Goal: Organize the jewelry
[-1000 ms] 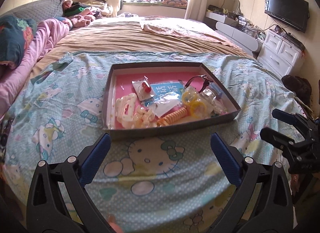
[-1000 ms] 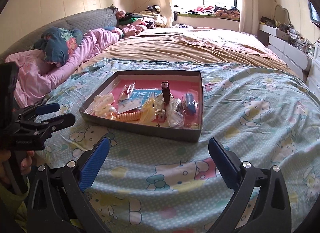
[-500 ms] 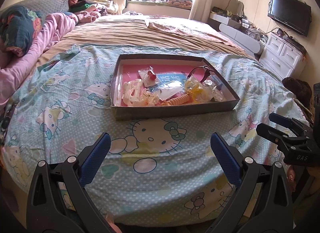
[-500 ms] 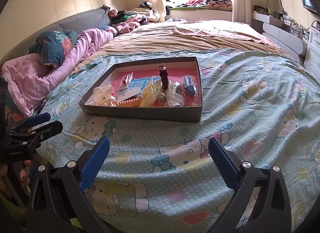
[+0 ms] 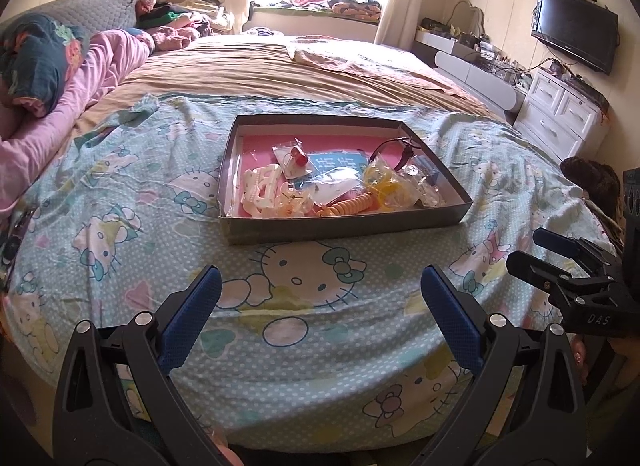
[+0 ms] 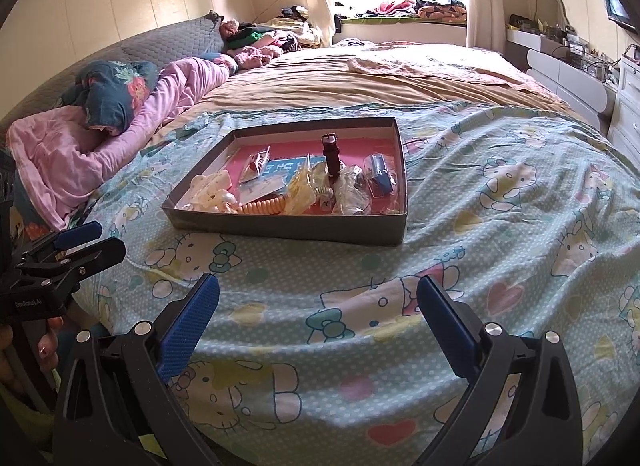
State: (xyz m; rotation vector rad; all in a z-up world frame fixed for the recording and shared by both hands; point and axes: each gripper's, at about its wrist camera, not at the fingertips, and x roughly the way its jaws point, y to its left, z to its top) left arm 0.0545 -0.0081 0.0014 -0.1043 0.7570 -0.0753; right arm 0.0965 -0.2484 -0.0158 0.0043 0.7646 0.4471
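Note:
A shallow grey tray (image 5: 344, 227) with a pink floor lies on the cartoon-cat bedsheet. It holds white hair clips (image 5: 262, 187), an orange spiral hair tie (image 5: 352, 205), a dark watch (image 5: 404, 149), a red-bead packet (image 5: 298, 157) and yellow pieces in a bag (image 5: 386, 183). My left gripper (image 5: 320, 282) hovers open, well short of the tray's front wall. In the right wrist view the tray (image 6: 288, 231) sits ahead and slightly left, with the watch (image 6: 331, 153) standing up and a blue box (image 6: 380, 173) beside it. My right gripper (image 6: 318, 286) is open and holds nothing.
Pink bedding and a dark floral pillow (image 5: 36, 61) lie along the left of the bed. White drawers (image 5: 560, 117) and a wall TV (image 5: 576, 35) stand at the right. Each gripper shows at the edge of the other's view, the left gripper (image 6: 108, 240) and the right gripper (image 5: 532, 250).
Both grippers have drawn back toward the bed's near edge, so the tray looks smaller and farther away. Both stayed open and the tray's contents did not move.

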